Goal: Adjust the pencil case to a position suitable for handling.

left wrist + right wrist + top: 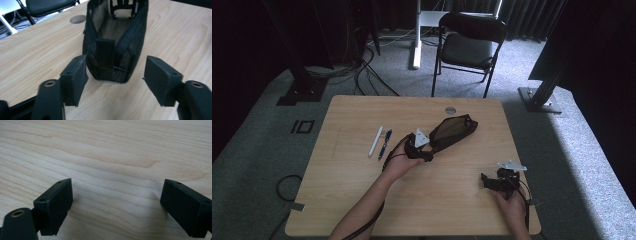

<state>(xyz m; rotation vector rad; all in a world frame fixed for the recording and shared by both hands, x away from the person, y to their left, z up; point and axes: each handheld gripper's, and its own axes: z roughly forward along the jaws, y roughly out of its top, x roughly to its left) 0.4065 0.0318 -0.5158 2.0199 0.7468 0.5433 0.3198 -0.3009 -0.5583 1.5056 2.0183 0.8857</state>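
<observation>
My left gripper (115,75) has its jaws parted on either side of the near end of the black mesh pencil pouch (113,47), and neither pad presses on it yet; the left pad stands just beside the fabric and the right one is clear of it. The pouch lies near the middle of the wooden table (362,200), its zip open and its mouth gaping toward the far edge. I judge it light and soft: thin mesh that will crumple and sag under a pinch and give no stiff edge. The best hold looks like the flat pull tab (105,53) and the seamed end corner right between my jaws, where the webbing is doubled and firmer.

My right gripper (116,202) rests low over bare wood at the near right, jaws wide and holding nothing.

Left of the pouch, a white pen (375,141) and a blue pen (385,144) lie side by side, well apart from it. The tabletop is smooth pale laminate with a cable hole (450,110) near its far edge, so the pouch may slide if nudged.

Beyond it, a black folding chair (467,47) stands on grey carpet, with cables (362,75) and dark curtains behind.
</observation>
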